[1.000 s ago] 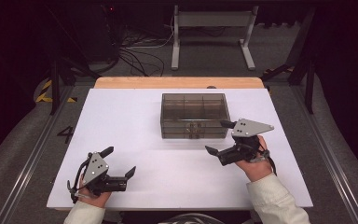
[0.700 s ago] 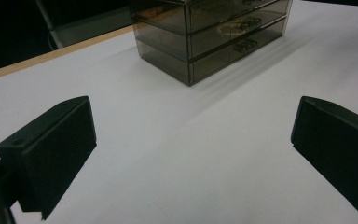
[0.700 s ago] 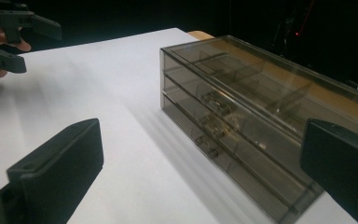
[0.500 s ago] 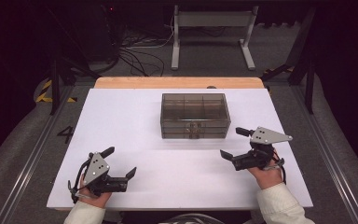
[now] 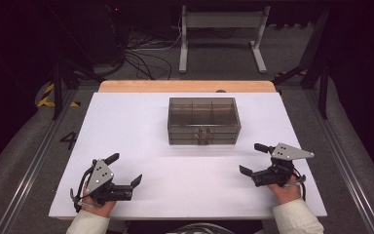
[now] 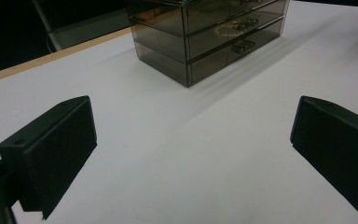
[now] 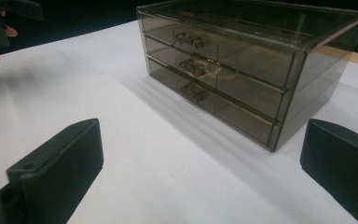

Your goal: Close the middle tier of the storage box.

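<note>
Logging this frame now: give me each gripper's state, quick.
Left gripper: jaws open, holding nothing, over the white table.
Right gripper: jaws open, holding nothing, short of the drawer box.

Glossy smoked clear-plastic drawer box (image 5: 203, 121) on a smooth matt white table (image 5: 126, 126), bare wood edge (image 5: 185, 86) at twelve o'clock.

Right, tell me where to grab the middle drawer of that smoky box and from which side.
Grip the small handle at the centre of the middle drawer, coming in level from the front face, the side toward the person. The drawer box is smooth-walled and all three drawers sit flush and closed, so that protruding handle looks like the only hold. Both grippers are open and clear of it.
</note>
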Demonstrator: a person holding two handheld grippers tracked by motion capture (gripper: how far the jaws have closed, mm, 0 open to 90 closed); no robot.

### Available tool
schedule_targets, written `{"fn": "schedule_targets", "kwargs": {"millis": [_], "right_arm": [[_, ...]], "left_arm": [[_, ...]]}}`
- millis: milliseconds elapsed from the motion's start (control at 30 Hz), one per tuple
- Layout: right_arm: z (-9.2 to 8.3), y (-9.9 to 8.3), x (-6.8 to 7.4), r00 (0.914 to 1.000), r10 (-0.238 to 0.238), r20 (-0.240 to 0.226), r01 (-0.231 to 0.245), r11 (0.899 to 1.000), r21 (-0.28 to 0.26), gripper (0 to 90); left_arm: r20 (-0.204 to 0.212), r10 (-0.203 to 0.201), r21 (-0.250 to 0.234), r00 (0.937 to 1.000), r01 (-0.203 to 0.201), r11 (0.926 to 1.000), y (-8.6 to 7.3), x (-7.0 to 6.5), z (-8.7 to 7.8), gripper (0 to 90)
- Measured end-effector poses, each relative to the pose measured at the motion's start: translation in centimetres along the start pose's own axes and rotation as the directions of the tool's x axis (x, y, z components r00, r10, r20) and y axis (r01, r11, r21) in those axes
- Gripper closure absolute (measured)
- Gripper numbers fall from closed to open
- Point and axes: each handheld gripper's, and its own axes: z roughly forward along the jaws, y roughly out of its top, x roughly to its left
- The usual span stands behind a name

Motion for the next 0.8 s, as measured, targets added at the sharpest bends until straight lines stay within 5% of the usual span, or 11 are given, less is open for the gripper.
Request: {"fn": "schedule_targets", "kwargs": {"millis": [233,700,800], "right_arm": [[-0.3,-1.6,-0.4,0.9984,0.047,0.031,-0.048,0.998,0.030,0.0],[-1.1,-3.3,-0.6,0.9991,0.023,0.035,-0.024,1.000,0.020,0.0],[-0.9,-3.1,-0.7,0.9992,0.029,0.029,-0.031,0.998,0.055,0.0]], "left_arm": [[0.001,0.000,-0.007,1.0000,0.000,1.0000,-0.1,0.1,0.0,0.9],[0.007,-0.004,-0.007,1.0000,0.004,1.0000,-0.3,0.1,0.1,0.8],[0.005,0.001,-0.007,1.0000,-0.001,1.0000,-0.3,0.1,0.1,0.8]]}}
